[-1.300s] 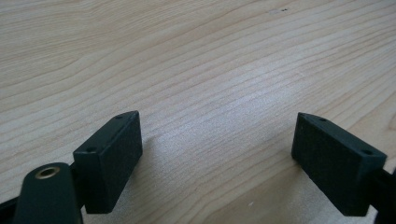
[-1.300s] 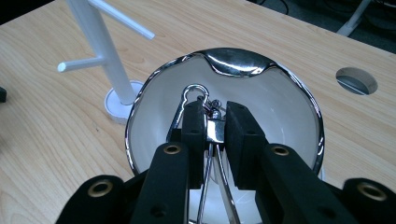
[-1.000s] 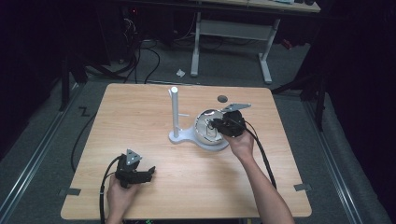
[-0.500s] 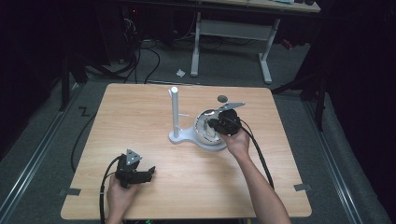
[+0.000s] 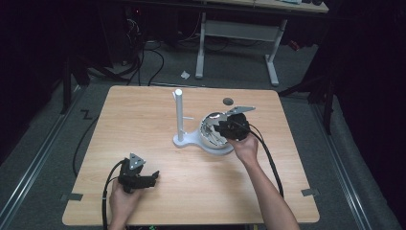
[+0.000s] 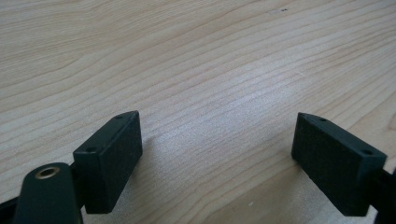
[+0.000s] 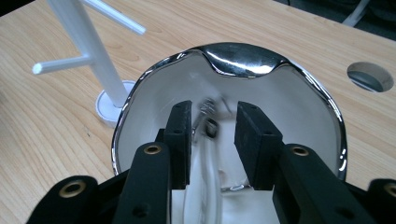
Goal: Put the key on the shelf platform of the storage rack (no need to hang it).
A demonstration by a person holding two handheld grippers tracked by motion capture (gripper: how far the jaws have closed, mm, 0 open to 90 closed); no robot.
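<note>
Fingers (image 7: 180, 140) of the right gripper (image 7: 212, 144) stand narrowly parted inside the shiny bowl (image 7: 280, 93) in the right gripper view, with a small blurred object (image 7: 209, 122), perhaps a metal clip or earring, in the gap between them. Whether the pads already touch it I cannot tell. Apart from that object the bowl looks bare, and its mirror wall throws back confusing reflections. That is the main risk, in my judgement: closing on a reflection instead of the object, or nudging it so it slides along the slick floor. Pressing down could also tip or shift the bowl toward the white stand (image 7: 93, 51), which rises just to its left with two side pegs.

From the high view, the bowl (image 5: 210, 139) sits right of centre on the table (image 5: 143, 110), touching or just beside the foot of the white stand (image 5: 178, 115). The right gripper (image 5: 225, 128) reaches into it from the near right, hand behind it. The left gripper (image 5: 151, 178) lies well apart at the near left. A round hole (image 5: 228, 101) shows in the tabletop beyond the bowl.

Seen from the left gripper view, the left gripper's (image 6: 217, 149) jaws are spread wide over bare wood, holding nothing. It is too far off to steady the bowl.
</note>
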